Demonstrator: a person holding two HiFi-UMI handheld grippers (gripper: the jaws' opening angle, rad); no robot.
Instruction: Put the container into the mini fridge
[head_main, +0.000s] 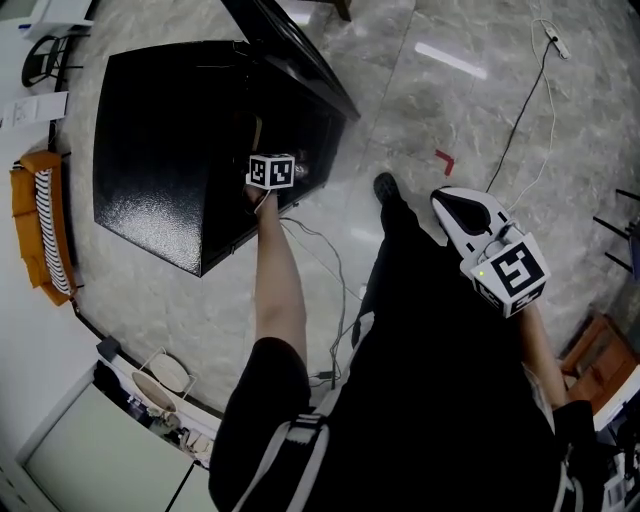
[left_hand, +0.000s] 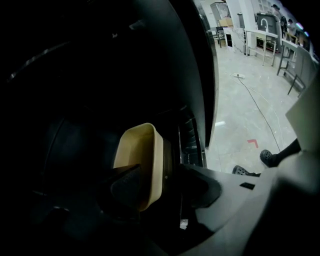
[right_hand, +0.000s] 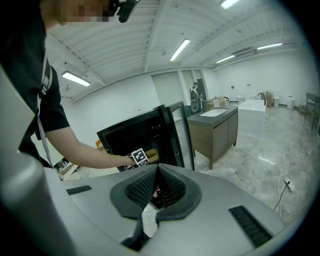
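Note:
A tan rectangular container (left_hand: 142, 155) stands on edge inside the dark mini fridge (head_main: 150, 150). My left gripper (left_hand: 155, 170) reaches into the fridge with its jaws apart. One pad lies inside the container and the other stands off its outer wall, so the container is between them without being pressed. In the head view only that gripper's marker cube (head_main: 270, 172) shows at the fridge's mouth. The right gripper view shows the container (right_hand: 150, 156) on a shelf. My right gripper (head_main: 442, 197) hangs shut and empty over the floor, well right of the fridge.
The fridge door (head_main: 290, 50) stands wide open at the far side. A white cable (head_main: 520, 110) and a red mark (head_main: 444, 160) lie on the marble floor. An orange chair (head_main: 40, 225) stands at the left. A brown cabinet (right_hand: 217, 130) stands beyond the fridge.

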